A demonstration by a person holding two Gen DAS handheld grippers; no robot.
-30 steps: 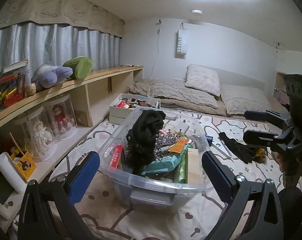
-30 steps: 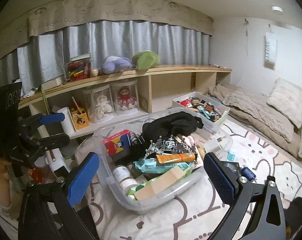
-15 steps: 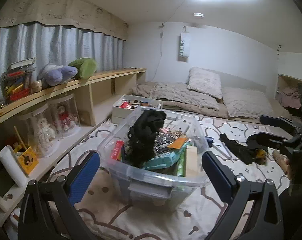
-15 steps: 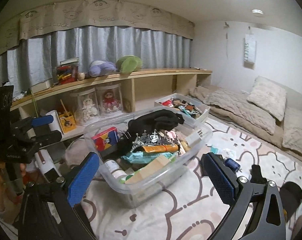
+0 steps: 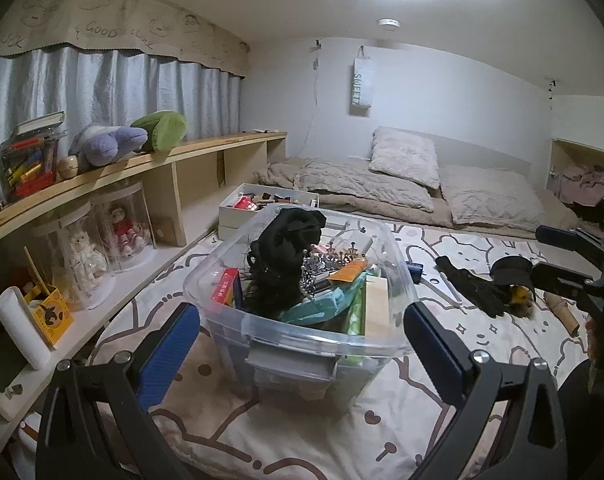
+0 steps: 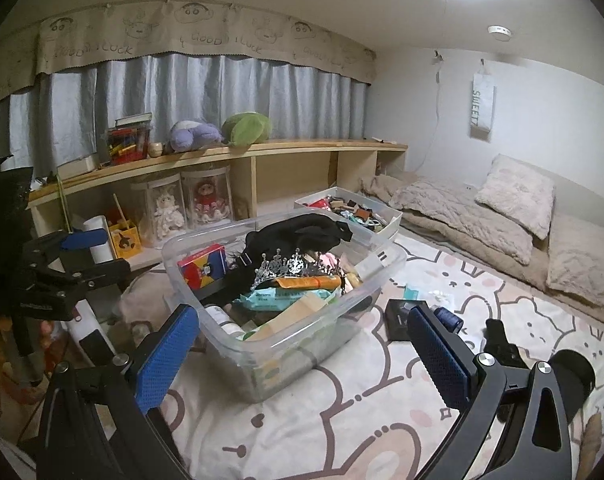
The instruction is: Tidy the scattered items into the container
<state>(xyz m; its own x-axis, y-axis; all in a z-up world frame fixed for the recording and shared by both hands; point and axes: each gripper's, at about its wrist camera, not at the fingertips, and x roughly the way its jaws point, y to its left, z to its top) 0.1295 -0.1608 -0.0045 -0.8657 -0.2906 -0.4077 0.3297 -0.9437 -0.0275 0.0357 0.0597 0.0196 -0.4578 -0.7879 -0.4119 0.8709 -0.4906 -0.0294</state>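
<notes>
Left wrist view had the left gripper [image 5: 302,344] spread wide and empty before the clear container [image 5: 302,332], heaped full. Right gripper [image 6: 302,352] gaped empty too. Beyond lay a black glove [image 5: 471,286] on the cartoon-print rug [image 5: 481,340], then bedding [image 5: 381,188].

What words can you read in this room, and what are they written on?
"GOOD LUCK": on the beige curtain valance, beside cartoon faces.
"SWEET": running down the white hanging bag on the wall.
Too small or blurred: print on the red box and the orange tube in the clear bin.
</notes>
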